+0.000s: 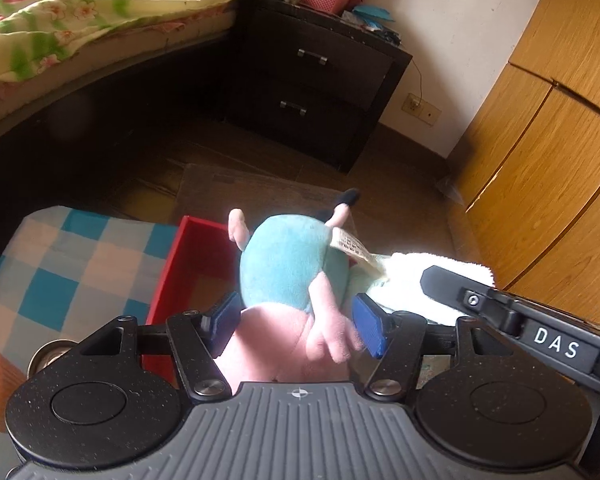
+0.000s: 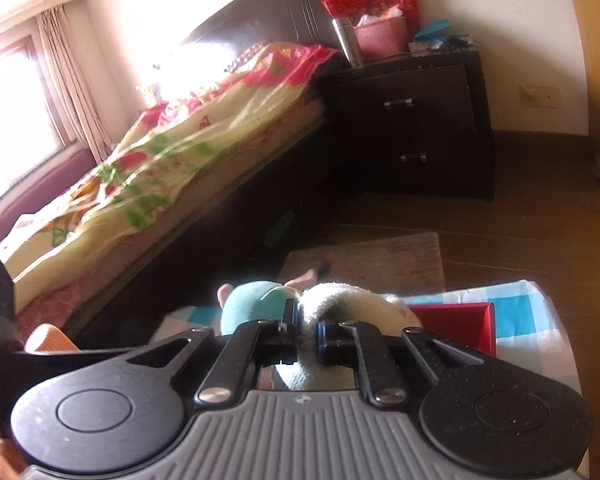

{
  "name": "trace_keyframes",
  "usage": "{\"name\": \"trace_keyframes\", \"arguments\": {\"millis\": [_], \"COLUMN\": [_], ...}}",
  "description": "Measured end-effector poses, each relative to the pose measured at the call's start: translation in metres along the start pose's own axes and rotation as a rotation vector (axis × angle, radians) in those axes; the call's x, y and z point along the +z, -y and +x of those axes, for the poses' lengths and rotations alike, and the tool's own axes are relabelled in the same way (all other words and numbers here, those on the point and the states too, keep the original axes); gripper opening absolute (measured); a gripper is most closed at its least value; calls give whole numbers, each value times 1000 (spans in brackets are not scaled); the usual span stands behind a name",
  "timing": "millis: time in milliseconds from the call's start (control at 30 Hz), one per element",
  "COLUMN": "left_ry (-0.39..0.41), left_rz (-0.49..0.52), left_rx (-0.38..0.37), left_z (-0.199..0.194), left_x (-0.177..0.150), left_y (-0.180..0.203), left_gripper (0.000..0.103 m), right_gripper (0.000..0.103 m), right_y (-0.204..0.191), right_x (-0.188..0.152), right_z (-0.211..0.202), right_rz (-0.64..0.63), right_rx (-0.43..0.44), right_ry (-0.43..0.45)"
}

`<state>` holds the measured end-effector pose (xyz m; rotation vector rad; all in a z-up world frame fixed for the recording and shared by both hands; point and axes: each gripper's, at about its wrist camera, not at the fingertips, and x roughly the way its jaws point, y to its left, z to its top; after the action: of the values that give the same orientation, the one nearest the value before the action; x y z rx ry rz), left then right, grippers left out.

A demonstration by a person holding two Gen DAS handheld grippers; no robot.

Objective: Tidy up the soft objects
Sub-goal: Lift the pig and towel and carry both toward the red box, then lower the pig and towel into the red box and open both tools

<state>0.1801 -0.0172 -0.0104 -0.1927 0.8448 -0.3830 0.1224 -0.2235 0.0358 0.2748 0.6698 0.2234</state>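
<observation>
A plush pig [image 1: 284,272] in a teal dress, with pink head and limbs, hangs head-first between the blue pads of my left gripper [image 1: 296,320], which is shut on it above the open red box [image 1: 168,280]. The box stands on a blue-and-white checked cloth [image 1: 60,264]. To the right, my right gripper [image 2: 306,328] is shut tight on a fluffy white towel [image 2: 340,300]; the towel [image 1: 412,276] and that gripper's black finger [image 1: 440,280] show beside the pig. In the right wrist view the pig [image 2: 248,304] sits just left of the towel and the red box [image 2: 456,324] lies to the right.
A bed with a floral quilt [image 2: 160,152] runs along the left. A dark two-drawer nightstand [image 1: 312,84] stands behind, wooden wardrobe doors [image 1: 540,152] at the right. A flat cardboard sheet [image 2: 380,260] lies on the wooden floor. A metal tin [image 1: 48,356] sits at the lower left.
</observation>
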Motion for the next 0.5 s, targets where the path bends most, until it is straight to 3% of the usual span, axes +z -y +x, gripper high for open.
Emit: {"name": "trace_keyframes", "arguments": {"millis": [33,167,500], "left_ry": [-2,17,61], "left_rz": [0,-15,-6], "left_rx": [0,2,16], "left_z": [0,-10,-41], "left_x": [-1,0,0], "left_y": [0,1,7], "left_gripper": [62,63,65], "right_gripper": [0,26,29], "right_y": [1,-1,7], "right_x": [0,-1,7], "right_z": [3,-1,-37], "right_rz": [-1,-18,30], "right_rx": [-7,-59,-93], "right_ry": [-15,-5,49]}}
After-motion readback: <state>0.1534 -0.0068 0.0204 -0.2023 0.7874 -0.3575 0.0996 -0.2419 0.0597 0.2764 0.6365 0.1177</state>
